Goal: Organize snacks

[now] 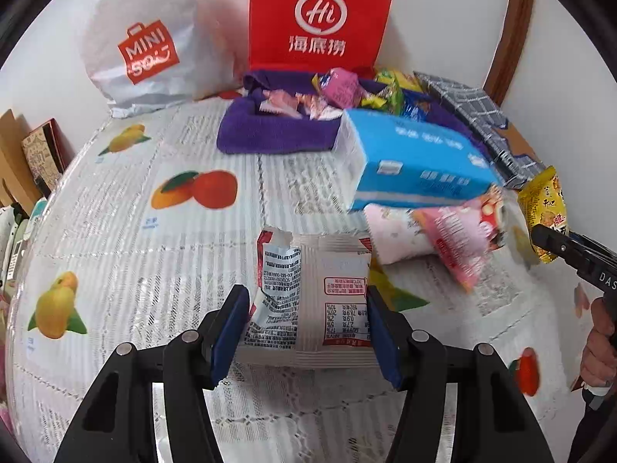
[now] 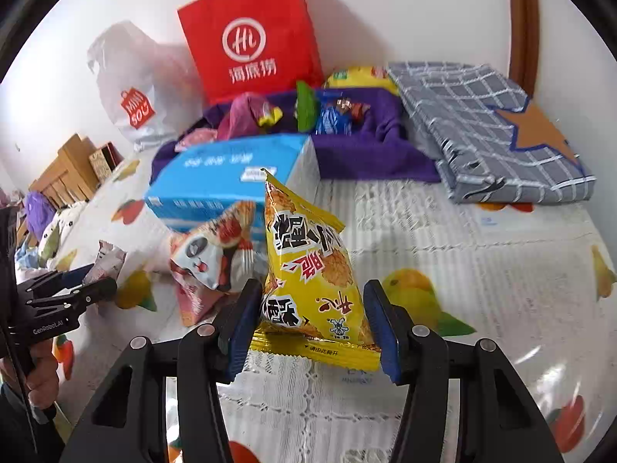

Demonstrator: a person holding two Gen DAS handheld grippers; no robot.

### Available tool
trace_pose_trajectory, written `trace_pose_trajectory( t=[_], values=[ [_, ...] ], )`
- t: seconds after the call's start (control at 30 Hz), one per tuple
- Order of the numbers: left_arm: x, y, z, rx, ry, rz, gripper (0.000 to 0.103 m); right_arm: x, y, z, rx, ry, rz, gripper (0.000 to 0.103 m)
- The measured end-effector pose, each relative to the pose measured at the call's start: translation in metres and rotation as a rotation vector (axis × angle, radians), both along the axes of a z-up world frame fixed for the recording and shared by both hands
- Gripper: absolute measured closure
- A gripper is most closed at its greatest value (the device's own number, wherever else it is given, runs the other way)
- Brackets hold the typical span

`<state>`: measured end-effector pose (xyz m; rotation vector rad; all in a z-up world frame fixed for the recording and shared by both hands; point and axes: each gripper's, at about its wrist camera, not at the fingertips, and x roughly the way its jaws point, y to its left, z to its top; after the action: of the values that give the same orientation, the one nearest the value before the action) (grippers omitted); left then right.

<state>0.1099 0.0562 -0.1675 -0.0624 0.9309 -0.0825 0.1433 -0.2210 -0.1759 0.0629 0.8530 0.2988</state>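
Note:
My left gripper (image 1: 308, 332) is shut on a white snack packet (image 1: 312, 301) with a torn top corner, held just above the fruit-print tablecloth (image 1: 154, 231). My right gripper (image 2: 312, 324) is shut on a yellow snack packet (image 2: 308, 270), which stands upright between the blue pads, clear of the table. In the left wrist view the yellow packet (image 1: 540, 208) shows at the right edge. In the right wrist view the left gripper (image 2: 98, 279) shows at the far left with the white packet (image 2: 110, 258). A purple cloth (image 1: 270, 131) at the back holds several wrapped snacks.
A blue tissue pack (image 1: 416, 166) lies in front of the purple cloth, with a pink snack packet (image 1: 459, 239) against it. A red paper bag (image 1: 320, 15) and a white plastic bag (image 1: 146, 46) stand at the wall. A folded grey checked cloth (image 2: 482, 127) lies back right.

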Motion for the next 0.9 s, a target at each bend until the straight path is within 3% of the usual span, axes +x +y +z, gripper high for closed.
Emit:
trace_pose_trajectory(
  t=[0.43, 0.9],
  values=[
    [0.008, -0.02, 0.066, -0.038, -0.07, -0.038, 0.045, -0.003, -0.01, 0.073, 0.001, -0.111, -0.054, 0.049],
    [0.023, -0.023, 0.1, -0.069, -0.098, -0.042, 0.045, 0.007, -0.003, 0.11, 0.001, -0.185, -0.046, 0.049]
  ],
)
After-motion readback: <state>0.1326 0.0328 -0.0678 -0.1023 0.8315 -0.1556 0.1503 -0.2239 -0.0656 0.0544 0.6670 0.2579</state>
